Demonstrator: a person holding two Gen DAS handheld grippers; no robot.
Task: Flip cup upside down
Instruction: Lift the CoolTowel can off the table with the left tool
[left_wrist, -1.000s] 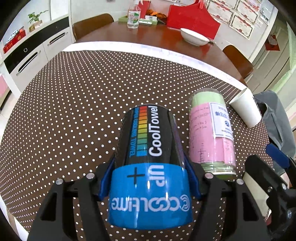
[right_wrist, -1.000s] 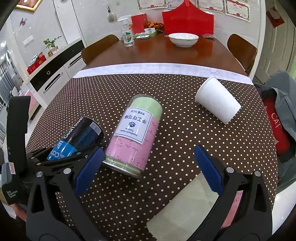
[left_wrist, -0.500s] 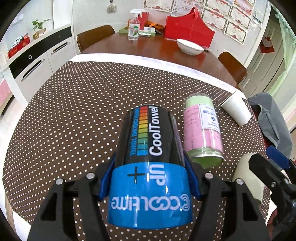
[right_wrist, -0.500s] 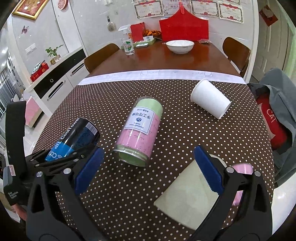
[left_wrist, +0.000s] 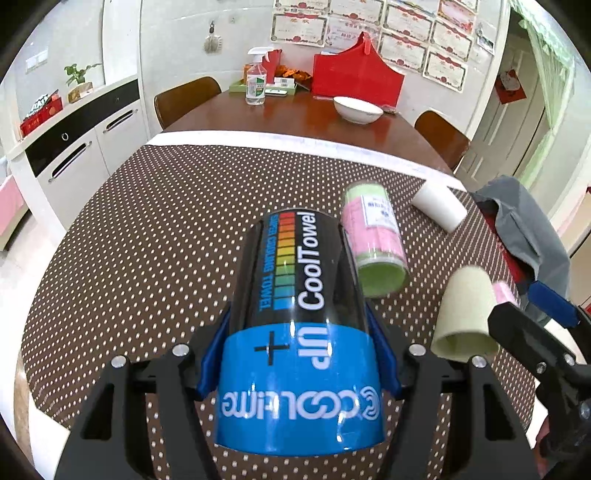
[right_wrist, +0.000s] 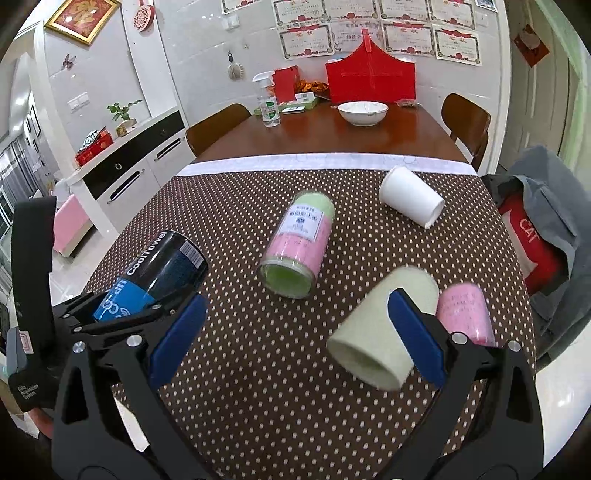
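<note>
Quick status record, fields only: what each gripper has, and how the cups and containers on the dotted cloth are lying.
left gripper: shut on CoolTowel can
right gripper: open, holds nothing
CoolTowel can: held off the cloth, tilted
pink-green jar: on its side, mid cloth
white paper cup: on its side, far right of the cloth
cream cup: on its side, near right, blurred
pink roll: right of the cream cup
surface: dotted tablecloth

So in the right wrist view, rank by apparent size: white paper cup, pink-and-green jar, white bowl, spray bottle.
1. pink-and-green jar
2. white paper cup
3. white bowl
4. spray bottle
Bowl and bottle stand far back, so their true sizes are unsure.
</note>
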